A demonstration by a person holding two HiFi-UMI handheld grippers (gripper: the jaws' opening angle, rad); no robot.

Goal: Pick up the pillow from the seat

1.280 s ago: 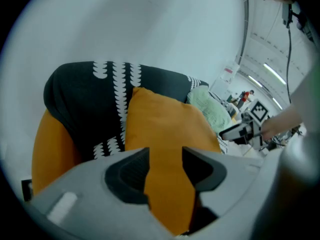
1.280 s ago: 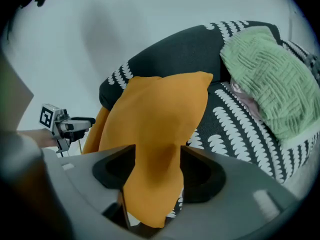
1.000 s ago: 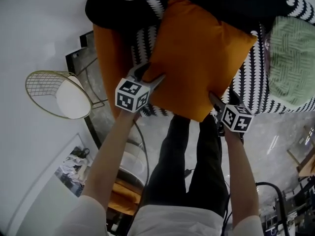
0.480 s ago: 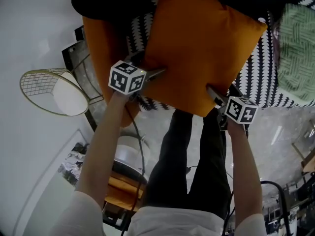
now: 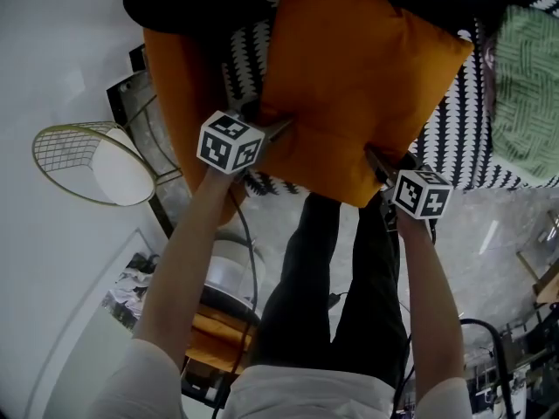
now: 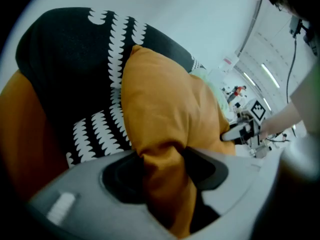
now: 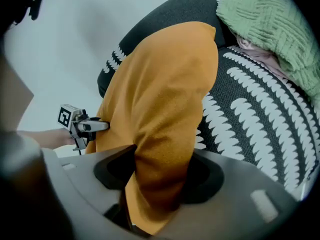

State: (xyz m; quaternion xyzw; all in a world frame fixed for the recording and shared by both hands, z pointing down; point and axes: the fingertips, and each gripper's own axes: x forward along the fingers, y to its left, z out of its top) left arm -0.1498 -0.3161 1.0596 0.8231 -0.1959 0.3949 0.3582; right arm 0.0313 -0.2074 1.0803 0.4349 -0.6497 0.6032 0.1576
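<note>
An orange pillow (image 5: 358, 77) leans on the black-and-white patterned seat (image 5: 454, 138). My left gripper (image 5: 275, 129) is at the pillow's lower left edge, and my right gripper (image 5: 374, 160) at its lower right corner. In the left gripper view, a fold of the pillow (image 6: 165, 99) is bunched between the jaws of the left gripper (image 6: 162, 171), which are closing on it. The right gripper view shows the same: pillow (image 7: 165, 99) fabric squeezed in the closing jaws of the right gripper (image 7: 160, 171). Each gripper view also shows the other gripper at the pillow's far edge.
A green knitted blanket (image 5: 524, 94) lies on the seat at the right. The chair's orange side (image 5: 183, 85) is at the left, with a gold wire stand (image 5: 87, 164) beside it on the floor. The person's dark trouser legs (image 5: 332, 278) stand right in front of the seat.
The pillow and both grippers sit a little higher in the head view than a second ago. Both grippers stay at the pillow's lower edge.
</note>
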